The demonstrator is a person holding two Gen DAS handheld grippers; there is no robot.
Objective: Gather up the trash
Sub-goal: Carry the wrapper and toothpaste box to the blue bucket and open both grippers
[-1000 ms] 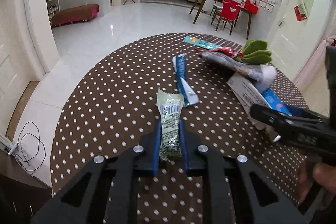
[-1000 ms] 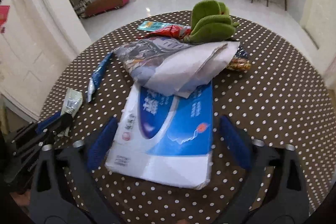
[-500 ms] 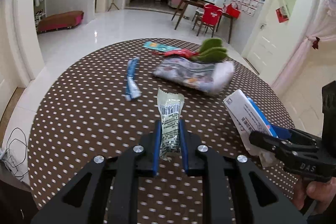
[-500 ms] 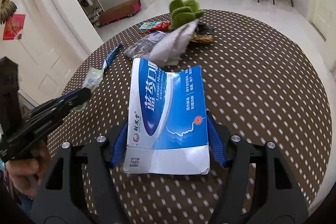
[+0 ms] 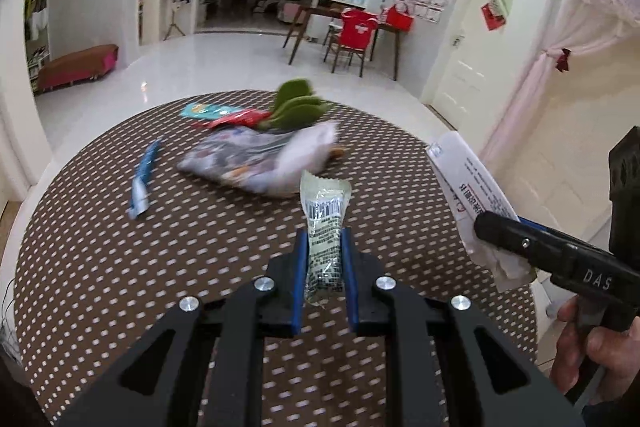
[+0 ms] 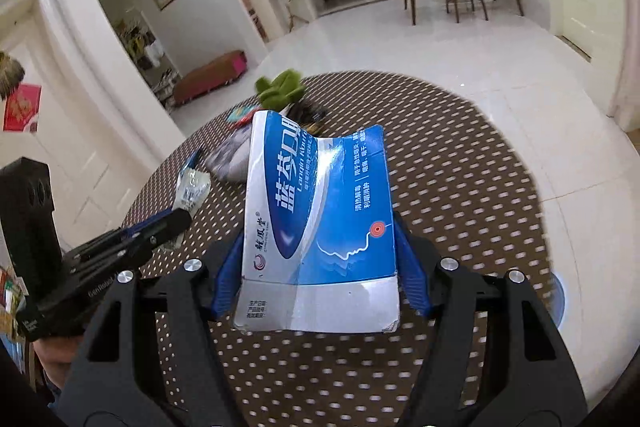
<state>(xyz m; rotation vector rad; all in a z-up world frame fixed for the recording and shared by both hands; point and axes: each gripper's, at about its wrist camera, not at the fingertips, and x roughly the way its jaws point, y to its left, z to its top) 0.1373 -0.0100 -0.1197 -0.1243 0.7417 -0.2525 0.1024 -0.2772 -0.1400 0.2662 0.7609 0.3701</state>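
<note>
So we pinch wrapper (image 5: 325, 227) left, bowed blue box (image 6: 320, 227) right, above table (image 5: 120, 247); box could pop free.

- Glossy white tiled floor (image 5: 224, 67) under bright ceiling spotlights.
- Dark wooden table (image 5: 344, 23) with a red-covered chair (image 5: 356, 35).
- Low padded bench (image 5: 76, 65) beside a white wall.
- Pink curtain (image 5: 560, 67) tied back.
</note>
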